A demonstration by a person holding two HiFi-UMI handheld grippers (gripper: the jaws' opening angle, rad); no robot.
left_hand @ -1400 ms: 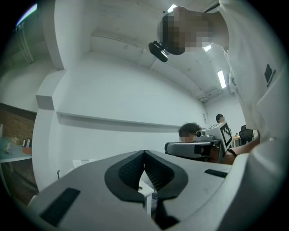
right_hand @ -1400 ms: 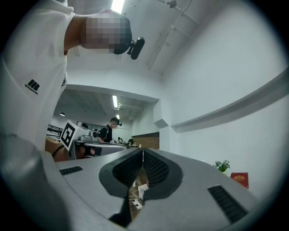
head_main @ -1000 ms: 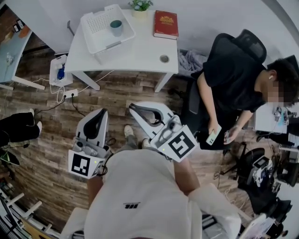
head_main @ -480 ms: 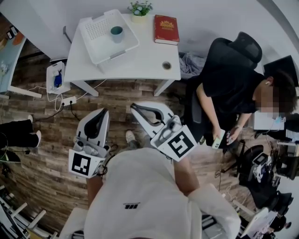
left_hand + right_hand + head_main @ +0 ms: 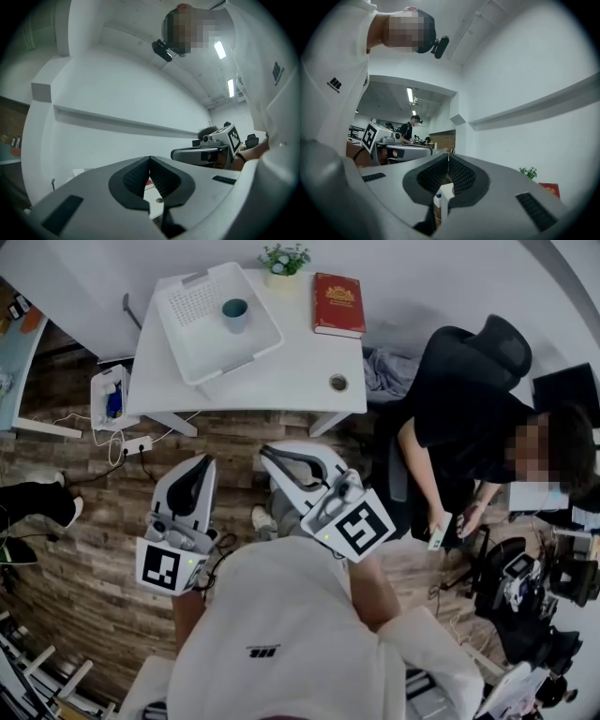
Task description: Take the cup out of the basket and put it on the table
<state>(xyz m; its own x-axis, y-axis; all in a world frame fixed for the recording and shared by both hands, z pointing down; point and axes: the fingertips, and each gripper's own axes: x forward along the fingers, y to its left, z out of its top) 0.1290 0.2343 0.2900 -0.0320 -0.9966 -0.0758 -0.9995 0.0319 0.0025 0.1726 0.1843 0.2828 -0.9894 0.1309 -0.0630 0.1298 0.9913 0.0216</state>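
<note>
Small round item [image 5: 337, 383] near table's [image 5: 281, 371] front right corner too small to identify. Print on book [image 5: 338, 304] unreadable. Inside of cup [image 5: 234, 311] indiscernible.

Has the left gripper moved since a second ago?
Yes. The left gripper has come nearer the table: the strip of wood floor between its tips and the table's front edge has narrowed.
</note>
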